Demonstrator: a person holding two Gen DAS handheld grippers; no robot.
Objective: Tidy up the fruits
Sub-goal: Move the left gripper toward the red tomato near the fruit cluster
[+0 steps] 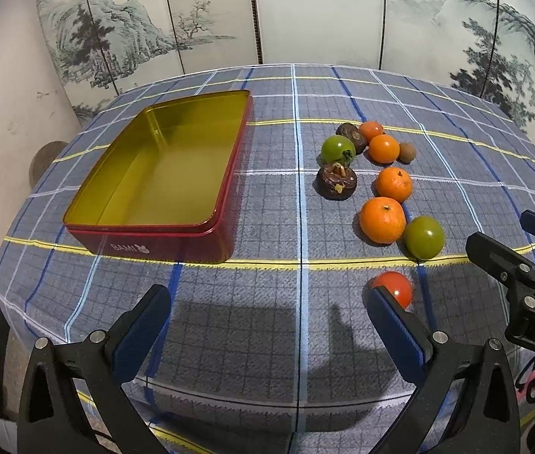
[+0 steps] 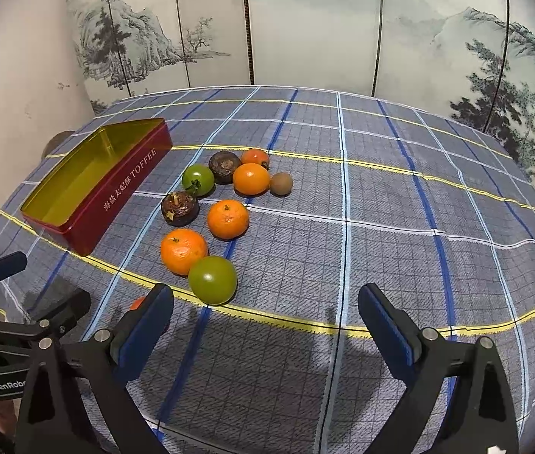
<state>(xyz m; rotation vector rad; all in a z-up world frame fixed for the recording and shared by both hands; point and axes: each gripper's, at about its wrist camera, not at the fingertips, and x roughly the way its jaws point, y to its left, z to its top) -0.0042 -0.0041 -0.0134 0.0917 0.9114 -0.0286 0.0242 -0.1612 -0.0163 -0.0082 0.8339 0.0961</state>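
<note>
Red toffee tin [image 1: 161, 196], lid off and nothing in it, sits left on the plaid tablecloth [image 1: 267, 321]. Fruits clustered to its right: mandarins [image 1: 382, 220], green tomatoes [image 1: 423, 237], two mangosteens [image 1: 336, 181], a kiwi [image 1: 406, 151], all on the cloth. Red tomato [image 1: 394, 288] lies nearest, just beside the left gripper [image 1: 267, 302]'s right finger. Left gripper spread wide, nothing between its fingers. Right gripper [image 2: 265, 302] also wide, empty, jaws narrowing slightly, just short of a green tomato.
</note>
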